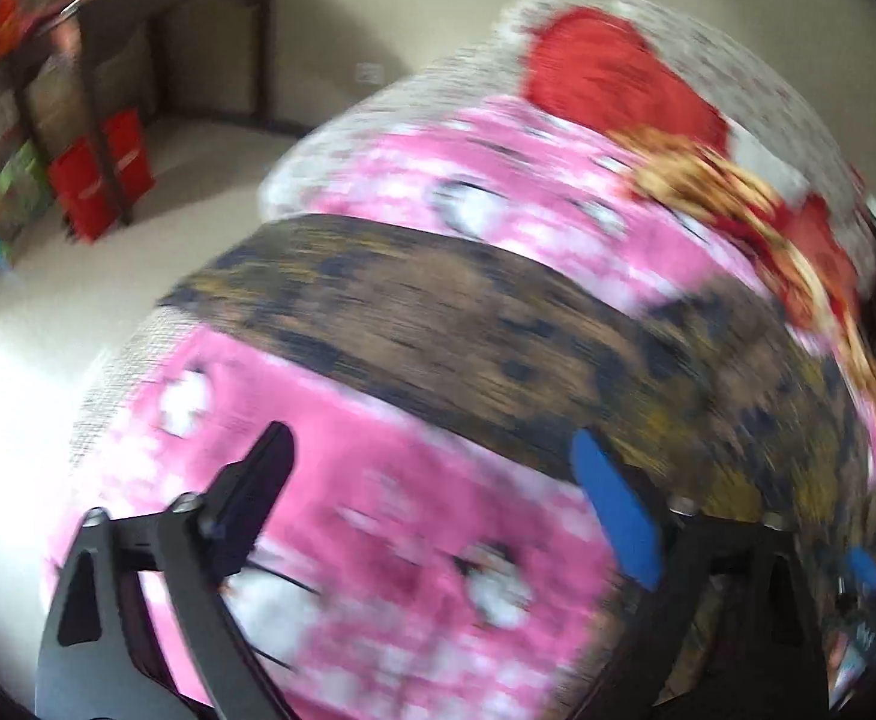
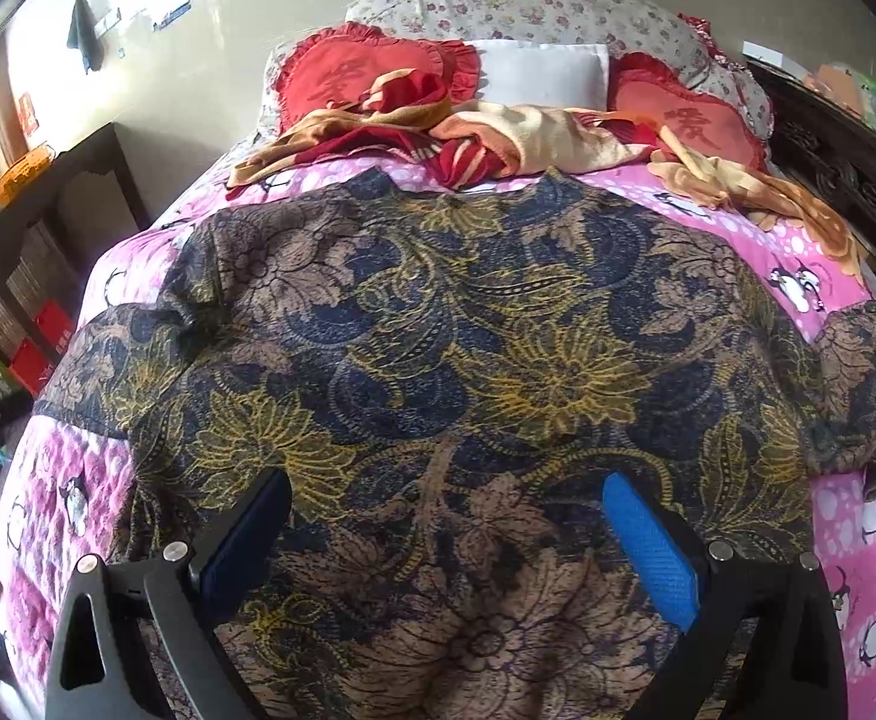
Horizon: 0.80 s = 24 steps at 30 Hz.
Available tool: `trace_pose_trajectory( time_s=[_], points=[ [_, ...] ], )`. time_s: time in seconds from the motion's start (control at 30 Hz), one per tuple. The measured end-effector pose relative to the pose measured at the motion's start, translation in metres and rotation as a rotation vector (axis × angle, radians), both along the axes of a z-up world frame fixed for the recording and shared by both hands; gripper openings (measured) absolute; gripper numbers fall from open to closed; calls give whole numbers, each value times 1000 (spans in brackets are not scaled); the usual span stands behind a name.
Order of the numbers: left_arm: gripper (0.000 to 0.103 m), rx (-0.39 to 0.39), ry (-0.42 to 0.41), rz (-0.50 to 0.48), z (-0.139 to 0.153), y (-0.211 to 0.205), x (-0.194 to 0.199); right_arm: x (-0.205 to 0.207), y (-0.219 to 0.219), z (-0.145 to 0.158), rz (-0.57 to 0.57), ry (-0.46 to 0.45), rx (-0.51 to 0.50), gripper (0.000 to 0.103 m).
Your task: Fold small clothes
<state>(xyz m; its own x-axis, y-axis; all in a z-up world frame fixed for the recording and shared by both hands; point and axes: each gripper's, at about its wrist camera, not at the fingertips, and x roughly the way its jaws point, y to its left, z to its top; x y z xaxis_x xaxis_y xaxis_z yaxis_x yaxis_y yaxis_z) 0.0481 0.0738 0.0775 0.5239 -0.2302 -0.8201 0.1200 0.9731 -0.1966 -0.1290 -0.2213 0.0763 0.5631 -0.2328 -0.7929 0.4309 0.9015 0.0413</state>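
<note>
A brown, navy and gold floral top [image 2: 438,360] lies spread flat on the pink penguin-print quilt [image 2: 858,540], sleeves out to both sides. My right gripper [image 2: 447,516] is open and empty, hovering over the lower middle of the top. In the blurred left wrist view the top's left sleeve [image 1: 438,330] runs as a dark band across the quilt [image 1: 378,540]. My left gripper [image 1: 432,480] is open and empty, above the quilt just short of the sleeve.
Red heart cushions [image 2: 348,72], a white pillow [image 2: 546,69] and a crumpled gold-and-red blanket [image 2: 498,132] lie at the bed's head. A dark wooden table [image 2: 60,192] and red boxes [image 1: 102,180] stand left of the bed. A carved dark frame [image 2: 846,162] runs on the right.
</note>
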Motion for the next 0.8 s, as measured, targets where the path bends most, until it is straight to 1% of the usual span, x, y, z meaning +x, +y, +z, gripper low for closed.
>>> trace_pose_trajectory(
  time_s=[0.03, 0.07, 0.13, 0.17, 0.2, 0.27, 0.33, 0.37, 0.4, 0.43, 0.47, 0.5, 0.53, 0.57, 0.6, 0.67, 0.7, 0.73, 0.8],
  points=[
    [82, -14, 21, 38, -4, 15, 11, 2, 2, -1, 7, 4, 1, 103],
    [80, -30, 39, 69, -7, 28, 21, 3, 2, -2, 11, 8, 2, 103],
    [71, -68, 79, 150, -18, 55, 41, 6, 5, -4, 18, 16, 4, 103],
    [69, -88, 104, 199, -26, 70, 53, 7, 5, -5, 21, 19, 4, 103],
    [67, -99, 120, 224, -31, 79, 59, 9, 6, -6, 24, 22, 4, 103],
    [66, -144, 181, 306, -50, 100, 78, 13, 8, -8, 32, 29, 5, 103],
    [66, -190, 219, 368, -65, 115, 91, 16, 8, -8, 41, 37, 8, 103],
    [66, -204, 231, 394, -71, 120, 97, 17, 8, -8, 44, 40, 8, 103],
    [65, -214, 227, 415, -75, 124, 104, 18, 8, -8, 43, 41, 5, 103],
    [63, -207, 209, 424, -74, 126, 108, 19, 8, -7, 41, 39, 2, 103],
    [58, -201, 196, 418, -73, 125, 114, 19, 7, -6, 38, 35, 0, 103],
    [37, -214, 197, 405, -74, 124, 119, 19, 6, -5, 36, 32, 1, 103],
    [14, -241, 206, 381, -75, 121, 124, 19, 5, -4, 35, 30, 3, 103],
    [10, -246, 210, 364, -74, 118, 129, 19, 4, -4, 33, 28, 3, 103],
    [8, -237, 199, 361, -70, 117, 131, 18, 3, -3, 31, 27, 2, 103],
    [6, -210, 135, 349, -47, 108, 127, 16, 1, -1, 25, 23, 2, 103],
    [6, -227, 66, 312, -22, 100, 120, 14, -1, 1, 21, 16, 4, 103],
    [6, -232, 17, 279, -3, 90, 113, 12, -2, 3, 18, 10, 4, 103],
    [6, -221, -97, 178, 43, 60, 89, 8, -7, 7, 12, -4, 4, 103]
  ],
)
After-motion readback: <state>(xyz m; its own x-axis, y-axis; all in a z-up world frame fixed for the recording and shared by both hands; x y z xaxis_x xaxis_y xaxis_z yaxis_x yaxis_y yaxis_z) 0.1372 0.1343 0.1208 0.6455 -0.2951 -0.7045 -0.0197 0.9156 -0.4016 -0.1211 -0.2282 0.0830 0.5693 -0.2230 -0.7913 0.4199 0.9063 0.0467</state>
